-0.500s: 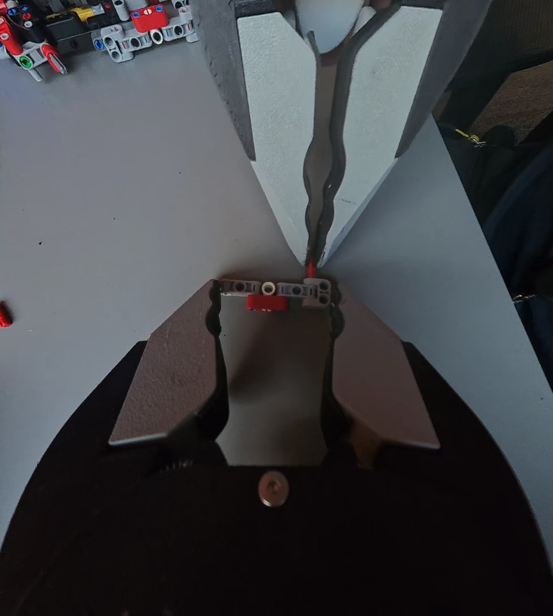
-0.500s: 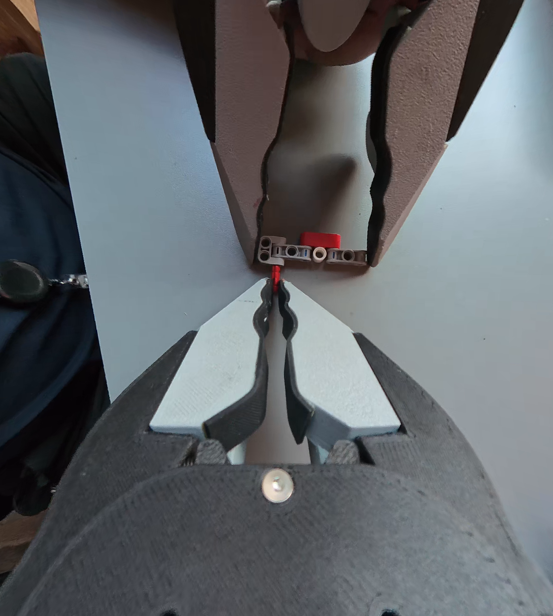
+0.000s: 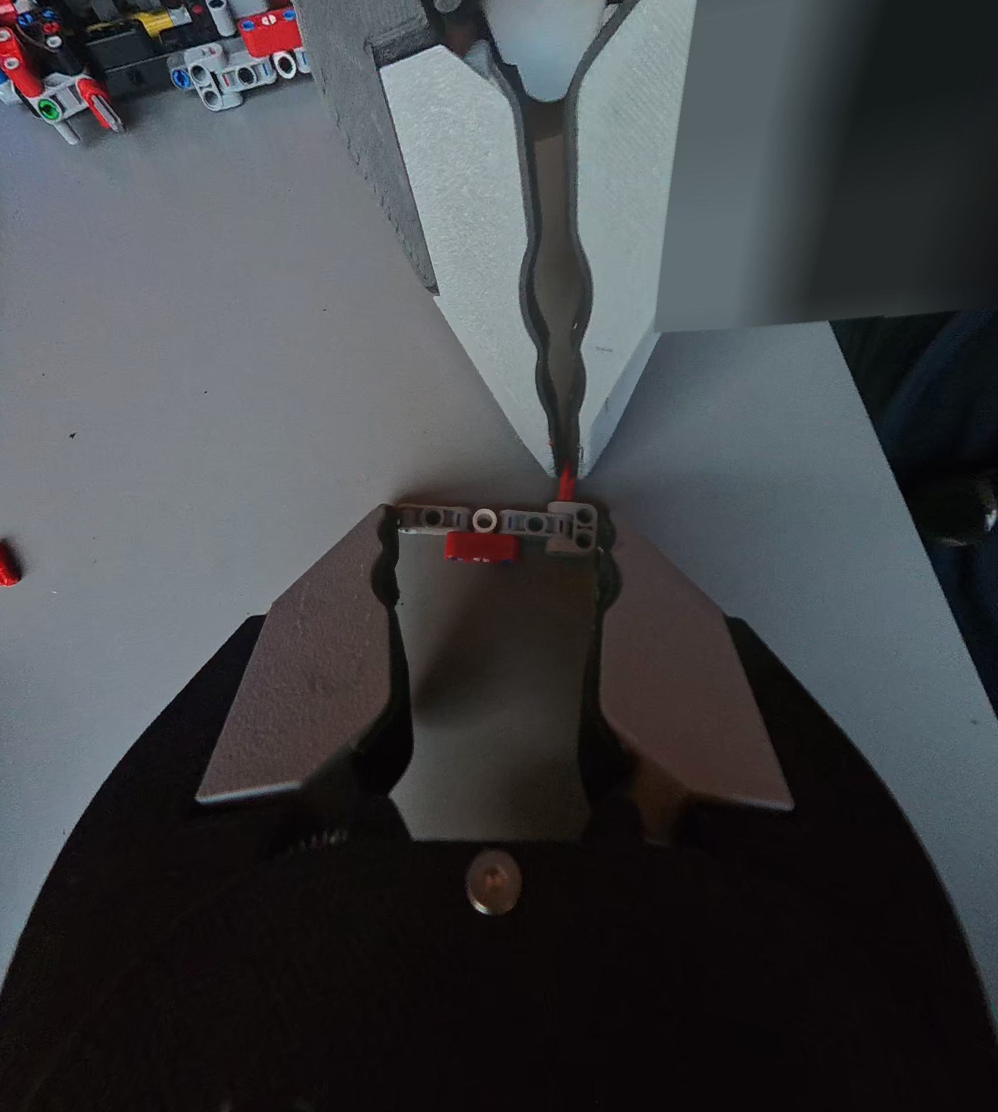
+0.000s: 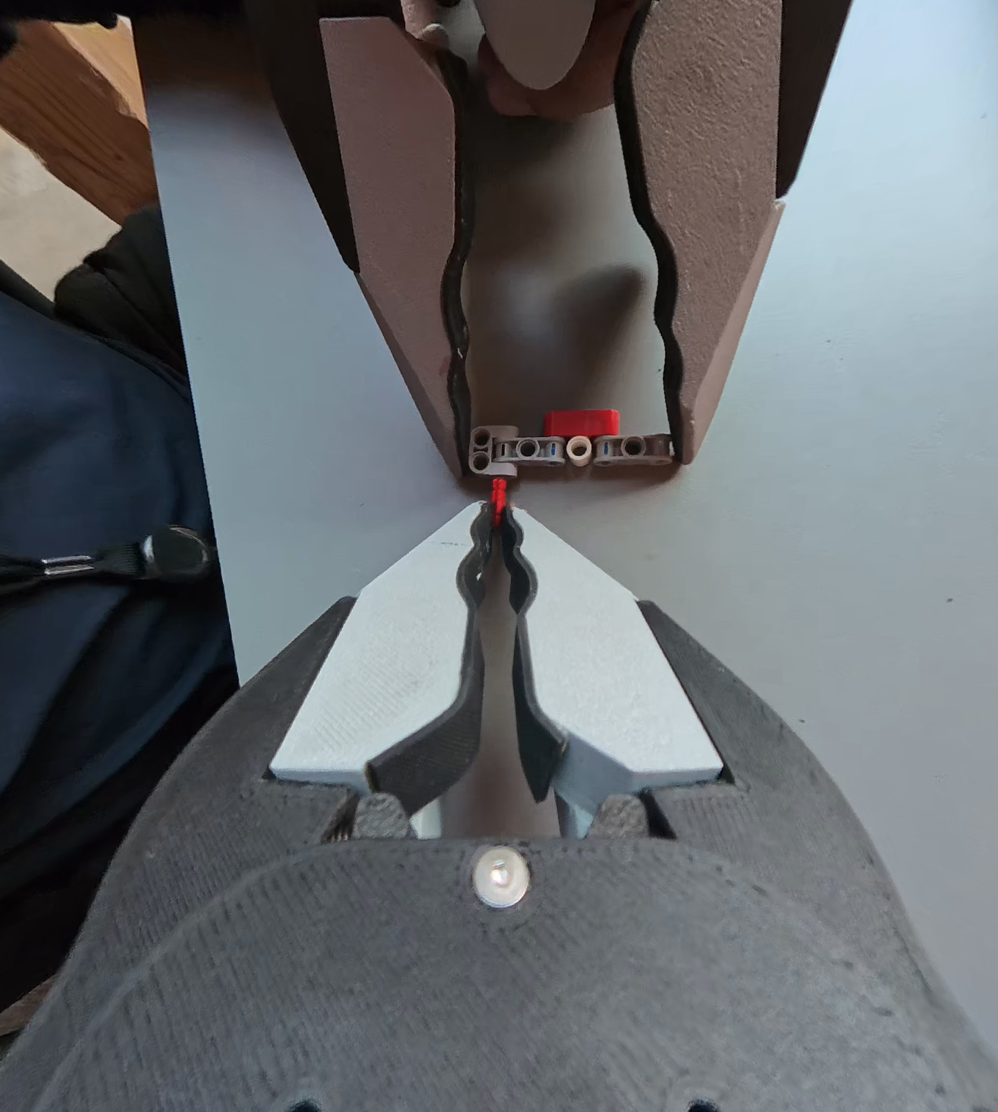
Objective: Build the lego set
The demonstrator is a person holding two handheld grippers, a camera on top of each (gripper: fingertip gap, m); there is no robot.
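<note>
Left wrist view: the left gripper (image 3: 496, 529) has its brown fingers (image 3: 328, 656) spread wide and clamped endwise on a grey beam assembly (image 3: 493, 520), a row of pin-holed connectors with a pale bushing in the middle and a red block (image 3: 482, 546) fixed to its near side. Each black pad meets one end of the row, above the grey surface (image 3: 183, 361). Opposite, the right gripper (image 3: 565, 475) points in, its white fingers closed on a thin red axle (image 3: 565, 486) whose free end meets the double-holed connector at the right end of the row. A loose red pin (image 3: 0, 562) lies far to the left, and a pile of building parts (image 3: 141, 60) sits at the far edge.

Right wrist view: the right gripper (image 4: 497, 511) pinches the red axle (image 4: 499, 488) at the very tips of its fingers (image 4: 418, 650), with only a short length gripped. The axle stands just at the end connector of the grey beam assembly (image 4: 568, 450), held across the left gripper (image 4: 568, 457).

The likely risks: the axle, held so shallowly, could pivot or slip back between the pads when pushed. If it is off the hole's line, it would jam. An end-on push could also twist the row out of its endwise clamp, since the pressure lands beside one pad.
</note>
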